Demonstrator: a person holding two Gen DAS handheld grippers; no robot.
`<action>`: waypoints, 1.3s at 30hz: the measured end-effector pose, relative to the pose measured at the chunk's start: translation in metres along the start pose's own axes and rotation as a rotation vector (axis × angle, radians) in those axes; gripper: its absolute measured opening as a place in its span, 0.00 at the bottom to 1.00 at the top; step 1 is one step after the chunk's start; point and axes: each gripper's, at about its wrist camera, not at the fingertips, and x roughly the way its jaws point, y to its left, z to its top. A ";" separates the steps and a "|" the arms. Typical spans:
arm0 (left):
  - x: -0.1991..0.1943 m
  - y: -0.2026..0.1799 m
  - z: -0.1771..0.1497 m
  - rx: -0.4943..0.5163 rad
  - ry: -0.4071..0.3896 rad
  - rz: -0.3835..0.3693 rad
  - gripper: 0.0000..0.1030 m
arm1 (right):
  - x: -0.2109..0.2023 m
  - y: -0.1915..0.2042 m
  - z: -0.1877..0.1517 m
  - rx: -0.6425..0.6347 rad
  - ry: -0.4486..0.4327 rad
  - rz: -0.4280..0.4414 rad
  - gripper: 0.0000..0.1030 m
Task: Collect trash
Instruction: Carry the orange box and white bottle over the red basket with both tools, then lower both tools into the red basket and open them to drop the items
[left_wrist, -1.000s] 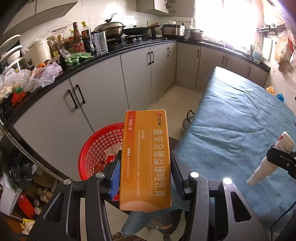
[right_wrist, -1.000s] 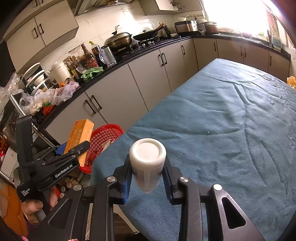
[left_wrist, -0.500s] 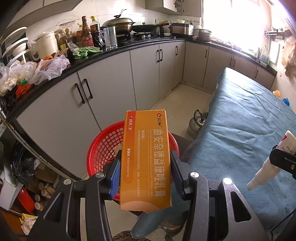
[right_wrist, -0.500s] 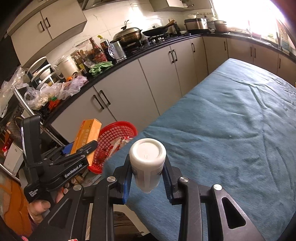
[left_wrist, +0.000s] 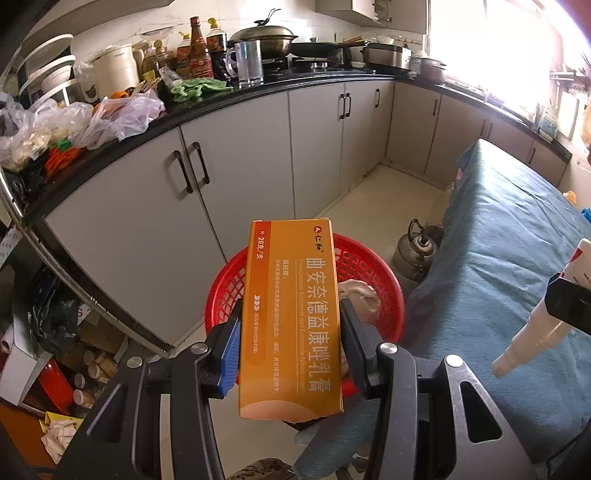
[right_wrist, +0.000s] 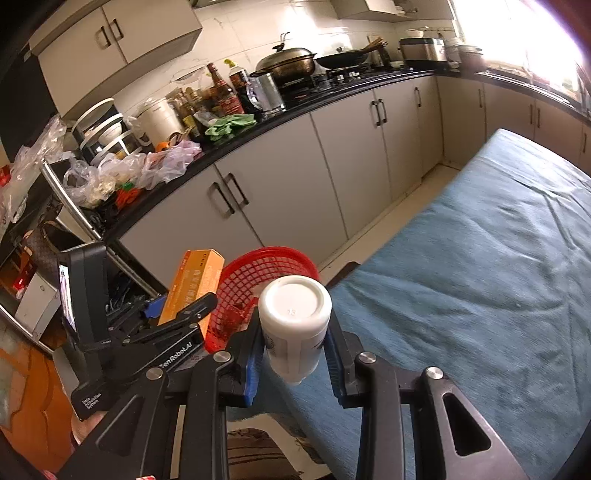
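My left gripper (left_wrist: 290, 325) is shut on an orange carton (left_wrist: 291, 317) with Chinese print and holds it upright above the near side of a red mesh basket (left_wrist: 365, 266). The basket holds crumpled paper (left_wrist: 360, 299) and stands on the floor at the end of the blue-covered table. My right gripper (right_wrist: 293, 332) is shut on a white plastic bottle (right_wrist: 294, 317), bottom end toward the camera, over the table's corner. The bottle (left_wrist: 532, 332) also shows at the right edge of the left wrist view. The carton (right_wrist: 192, 284) and basket (right_wrist: 258, 280) also show in the right wrist view.
The blue cloth-covered table (right_wrist: 480, 295) fills the right side. Grey cabinets (left_wrist: 240, 177) under a cluttered black counter run along the back. A metal kettle (left_wrist: 415, 254) stands on the floor beside the basket. Shelves with clutter (left_wrist: 55, 332) are at the left.
Both grippers have moved toward the basket, which now looks larger and nearer. The carton now hangs over the basket's near side. Both grips are unchanged.
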 end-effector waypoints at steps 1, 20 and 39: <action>0.001 0.003 0.000 -0.004 0.003 0.002 0.45 | 0.002 0.003 0.001 -0.004 0.002 0.003 0.32; 0.020 0.023 0.000 -0.042 0.032 0.011 0.45 | 0.030 0.018 0.013 -0.022 0.032 0.042 0.32; 0.044 0.045 0.002 -0.089 0.081 0.039 0.45 | 0.066 0.017 0.026 -0.008 0.078 0.090 0.32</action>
